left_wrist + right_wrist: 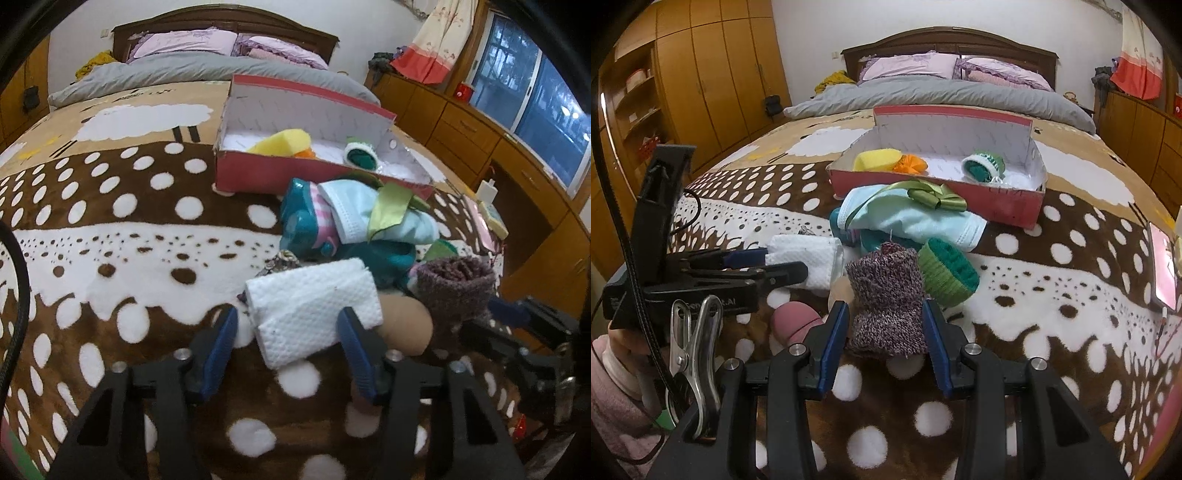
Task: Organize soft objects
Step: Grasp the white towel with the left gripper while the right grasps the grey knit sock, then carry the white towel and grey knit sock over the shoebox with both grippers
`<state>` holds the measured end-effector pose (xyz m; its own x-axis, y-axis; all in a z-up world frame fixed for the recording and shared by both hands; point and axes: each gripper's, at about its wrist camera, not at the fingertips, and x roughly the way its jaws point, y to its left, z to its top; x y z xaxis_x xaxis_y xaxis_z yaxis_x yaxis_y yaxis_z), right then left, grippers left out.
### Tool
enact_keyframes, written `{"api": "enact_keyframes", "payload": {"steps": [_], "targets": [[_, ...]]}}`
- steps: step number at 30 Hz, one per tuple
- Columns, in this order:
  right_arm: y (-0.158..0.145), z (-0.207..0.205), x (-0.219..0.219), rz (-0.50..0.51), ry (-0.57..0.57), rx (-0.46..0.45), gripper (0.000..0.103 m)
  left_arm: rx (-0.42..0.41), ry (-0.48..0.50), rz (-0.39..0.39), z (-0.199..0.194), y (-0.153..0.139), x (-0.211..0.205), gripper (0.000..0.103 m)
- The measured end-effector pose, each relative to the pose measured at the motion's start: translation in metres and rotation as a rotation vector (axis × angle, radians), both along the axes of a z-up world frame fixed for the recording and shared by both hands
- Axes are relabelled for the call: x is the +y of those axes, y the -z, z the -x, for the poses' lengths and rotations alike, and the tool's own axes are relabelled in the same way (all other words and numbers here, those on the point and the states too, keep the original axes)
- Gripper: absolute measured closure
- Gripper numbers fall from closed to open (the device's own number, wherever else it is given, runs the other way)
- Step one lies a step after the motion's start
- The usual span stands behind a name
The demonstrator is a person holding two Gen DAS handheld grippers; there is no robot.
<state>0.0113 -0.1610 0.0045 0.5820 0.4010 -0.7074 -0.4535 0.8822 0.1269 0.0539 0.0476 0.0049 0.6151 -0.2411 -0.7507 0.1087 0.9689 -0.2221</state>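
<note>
My left gripper (288, 325) stands open around a folded white tissue pad (314, 306) on the spotted blanket; a strip of blanket shows between the left pad and the tissue. My right gripper (884, 317) is shut on a purple knitted sock (886, 299), which also shows in the left wrist view (454, 288). Beyond lies a pile: a light blue cloth (916, 221), a green ribbon bow (934, 195), a green knitted cuff (945, 273) and a teal item (299, 221). The open red box (997, 201) holds a yellow sponge (877, 158), an orange piece (910, 164) and a green-white knit (982, 166).
A tan ball (406, 325) lies between the tissue and the sock. A pink phone (1163, 269) rests near the bed's right edge. Grey duvet (942, 94) and pillows lie at the far end. Wooden cabinets (480, 129) line the right; a sleeve (613, 387) shows at the lower left.
</note>
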Motion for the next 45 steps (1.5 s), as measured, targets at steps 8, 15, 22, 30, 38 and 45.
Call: {"api": "enact_keyframes", "payload": {"steps": [8,15,22,30,38,45], "targets": [[0.005,0.0,0.0,-0.006,0.003,0.0,0.065,-0.023,0.011,0.003,0.006,-0.007,0.0,0.076],[0.006,0.0,-0.003,-0.02,0.016,0.001,0.078,-0.047,0.019,-0.007,0.014,-0.012,-0.002,0.089],[0.003,0.003,-0.007,-0.037,0.019,-0.01,0.082,-0.101,0.03,-0.005,0.025,-0.028,0.001,0.095],[-0.006,0.013,-0.008,-0.046,0.009,-0.046,0.084,-0.165,0.042,-0.02,0.041,-0.048,-0.004,0.096],[-0.018,0.02,-0.013,-0.064,0.014,-0.081,0.084,-0.223,0.029,-0.025,0.048,-0.068,-0.002,0.096],[-0.023,0.021,-0.017,-0.065,0.019,-0.098,0.084,-0.245,0.015,-0.034,0.045,-0.078,-0.003,0.096]]}}
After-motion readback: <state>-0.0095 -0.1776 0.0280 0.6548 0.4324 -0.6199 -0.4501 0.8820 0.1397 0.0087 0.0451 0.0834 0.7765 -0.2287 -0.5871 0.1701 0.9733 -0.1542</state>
